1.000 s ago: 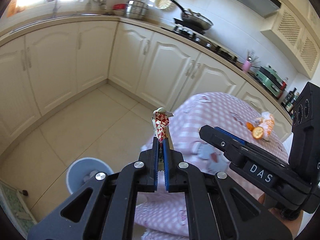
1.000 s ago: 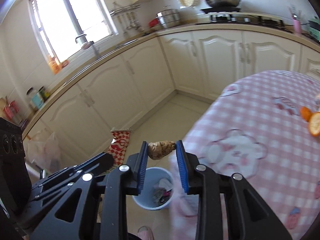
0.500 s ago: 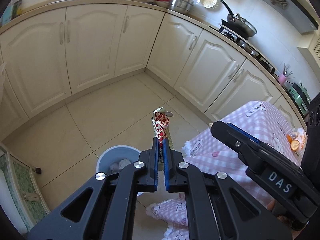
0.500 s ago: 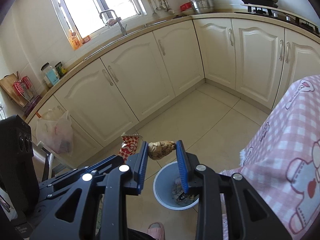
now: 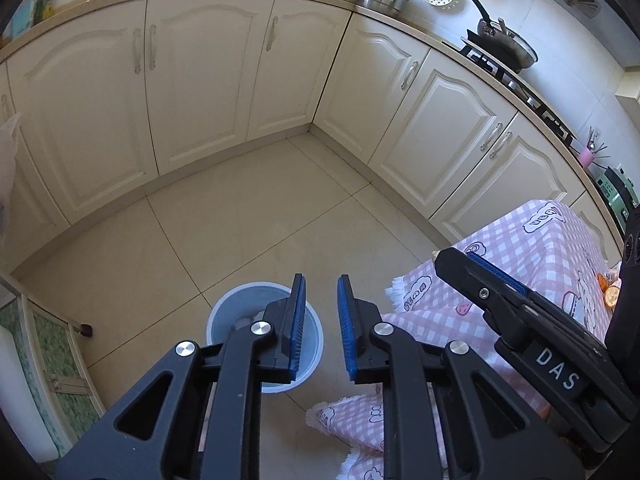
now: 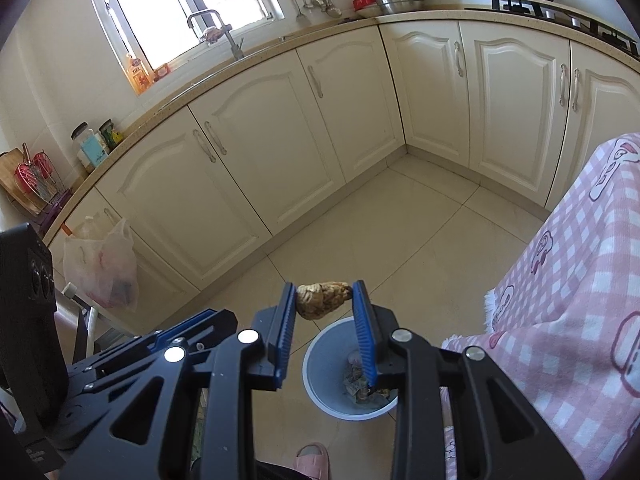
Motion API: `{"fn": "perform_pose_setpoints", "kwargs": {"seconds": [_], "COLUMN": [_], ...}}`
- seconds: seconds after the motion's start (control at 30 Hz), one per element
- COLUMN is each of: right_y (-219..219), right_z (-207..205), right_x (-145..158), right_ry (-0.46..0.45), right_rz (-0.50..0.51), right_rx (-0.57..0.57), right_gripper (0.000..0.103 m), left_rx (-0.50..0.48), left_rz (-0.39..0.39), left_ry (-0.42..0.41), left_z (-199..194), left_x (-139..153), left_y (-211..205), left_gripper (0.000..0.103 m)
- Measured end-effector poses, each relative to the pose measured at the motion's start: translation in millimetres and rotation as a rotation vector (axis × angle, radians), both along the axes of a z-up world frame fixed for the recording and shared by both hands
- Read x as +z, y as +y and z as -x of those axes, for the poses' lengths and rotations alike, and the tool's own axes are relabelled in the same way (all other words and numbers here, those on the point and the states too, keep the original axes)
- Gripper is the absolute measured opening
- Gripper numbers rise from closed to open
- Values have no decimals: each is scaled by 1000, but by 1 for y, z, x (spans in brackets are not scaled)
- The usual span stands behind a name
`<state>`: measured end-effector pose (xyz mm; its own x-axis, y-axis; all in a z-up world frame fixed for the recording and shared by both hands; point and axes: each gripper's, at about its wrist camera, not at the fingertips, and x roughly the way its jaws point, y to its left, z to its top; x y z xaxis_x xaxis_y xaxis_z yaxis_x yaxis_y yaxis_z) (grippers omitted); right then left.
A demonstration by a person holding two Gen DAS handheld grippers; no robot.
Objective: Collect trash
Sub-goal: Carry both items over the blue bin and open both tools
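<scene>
A pale blue trash bin (image 5: 224, 312) stands on the tiled floor beside the table; in the right wrist view the trash bin (image 6: 320, 364) holds crumpled rubbish. My left gripper (image 5: 320, 286) hangs over the bin's right rim, its jaws opening with nothing between them. The red-and-white wrapper is out of sight. My right gripper (image 6: 325, 294) is shut on a crumpled brown wad of trash (image 6: 322, 299), held just above the bin's far rim. The right gripper's body (image 5: 520, 320) crosses the left wrist view at the right.
Cream cabinets (image 5: 200, 92) line two walls. A table with a pink checked cloth (image 5: 520, 248) stands to the right, with orange peel (image 5: 610, 296) on it. A plastic bag (image 6: 102, 264) hangs at the left. A pink slipper (image 6: 312, 454) shows below the bin.
The left gripper swung from over the table to above the bin, then opened and the red-and-white wrapper left its jaws. The right gripper moved over the bin with the brown wad.
</scene>
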<state>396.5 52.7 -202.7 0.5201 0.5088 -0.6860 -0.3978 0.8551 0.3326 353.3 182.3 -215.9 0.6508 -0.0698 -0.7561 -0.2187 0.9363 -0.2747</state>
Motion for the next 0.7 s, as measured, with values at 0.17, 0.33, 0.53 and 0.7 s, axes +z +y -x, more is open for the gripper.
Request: {"fn": "perform_pose_setpoints", "kwargs": {"seconds": [0.17, 0.33, 0.53, 0.7], "right_y": [6, 8, 19, 25], "right_z": [0, -1, -5, -2], "right_x": [0, 3, 9, 18], "right_ry": [0, -12, -48, -86], "right_rz": [1, -6, -26, -32], "right_rx": [8, 17, 28, 32], "right_gripper": [28, 28, 31, 39], "left_rx": [5, 13, 53, 62], "left_rz": [8, 10, 8, 5], "left_ry": [-6, -14, -25, -42], "left_z": [3, 6, 11, 16], "left_x": [3, 6, 12, 19], "left_y": [1, 7, 17, 19], "left_gripper": [16, 16, 20, 28]}}
